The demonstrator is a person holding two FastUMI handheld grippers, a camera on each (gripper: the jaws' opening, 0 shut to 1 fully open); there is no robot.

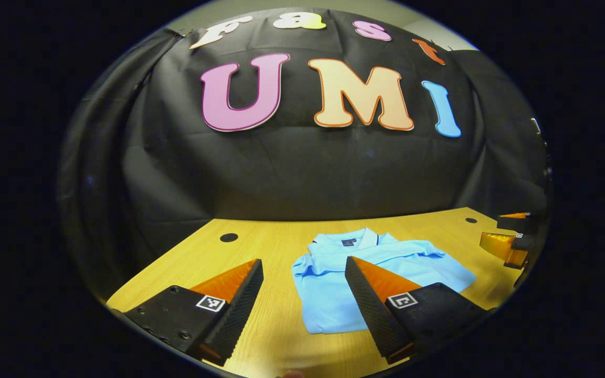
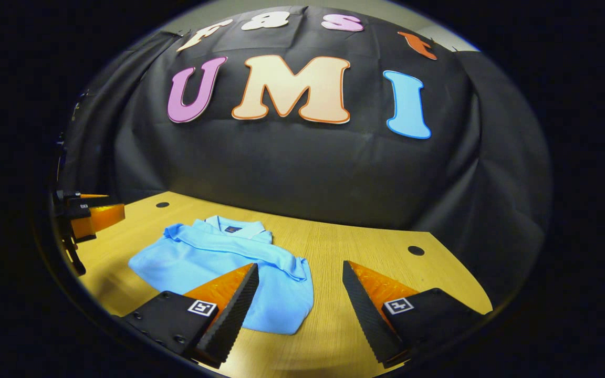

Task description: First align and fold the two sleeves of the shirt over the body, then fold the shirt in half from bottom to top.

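Light-blue polo shirt (image 1: 334, 283) lies on the wooden table (image 1: 260, 247), sleeves seemingly folded in; both grippers (image 1: 302, 302) (image 2: 300, 307) hover spread, empty. Next: grasp the hem.

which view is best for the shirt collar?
Right gripper view: the collar lies unobstructed beyond the open right gripper. The left gripper view also shows the collar, just past a finger overlapping the shirt.

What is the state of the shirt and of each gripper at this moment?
Shirt: flat on the table, sleeves folded over the body, collar toward the wall, bottom not yet folded up.
Left gripper: open, holding nothing.
Right gripper: open, holding nothing.
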